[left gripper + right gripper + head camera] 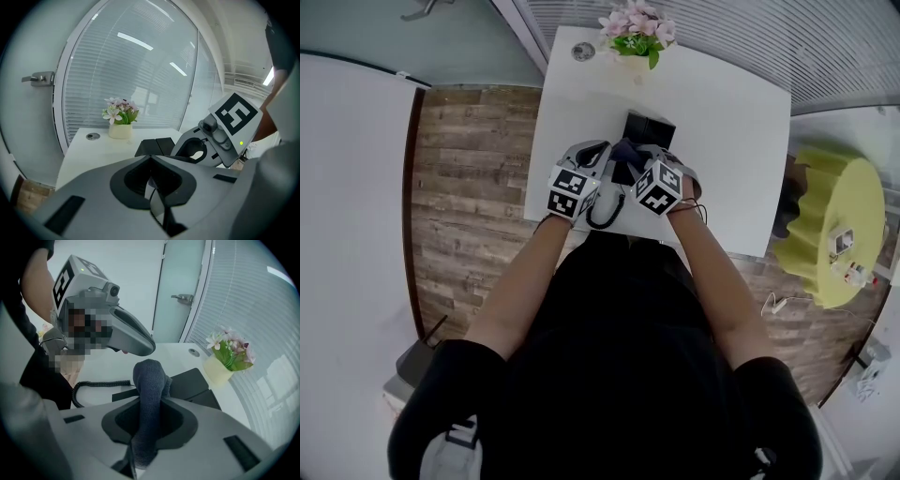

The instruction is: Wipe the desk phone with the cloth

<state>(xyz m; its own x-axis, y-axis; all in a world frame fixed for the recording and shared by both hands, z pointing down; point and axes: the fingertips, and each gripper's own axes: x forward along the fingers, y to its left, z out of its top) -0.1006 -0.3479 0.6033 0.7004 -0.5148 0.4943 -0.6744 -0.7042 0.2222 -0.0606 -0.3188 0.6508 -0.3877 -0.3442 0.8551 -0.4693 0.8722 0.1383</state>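
A black desk phone (652, 126) sits mid-desk on the white desk (722, 141); it also shows in the gripper views as the phone (157, 146) and the phone (192, 379). Its coiled cord (93, 385) loops toward the near edge. My right gripper (151, 401) is shut on a dark blue cloth (149, 378), which sticks up out of the jaws just in front of the phone. In the head view the cloth (625, 150) hangs between both grippers. My left gripper (150, 159) hovers beside it, jaws together and nothing seen in them. From above, the left gripper (602, 155) and right gripper (643, 157) are side by side.
A pot of pink flowers (635, 33) stands at the desk's far edge beside a cable grommet (583, 52). A yellow round stool (830, 230) is off to the right. Blinds behind glass (131, 70) back the desk. Wooden floor (469, 169) lies left.
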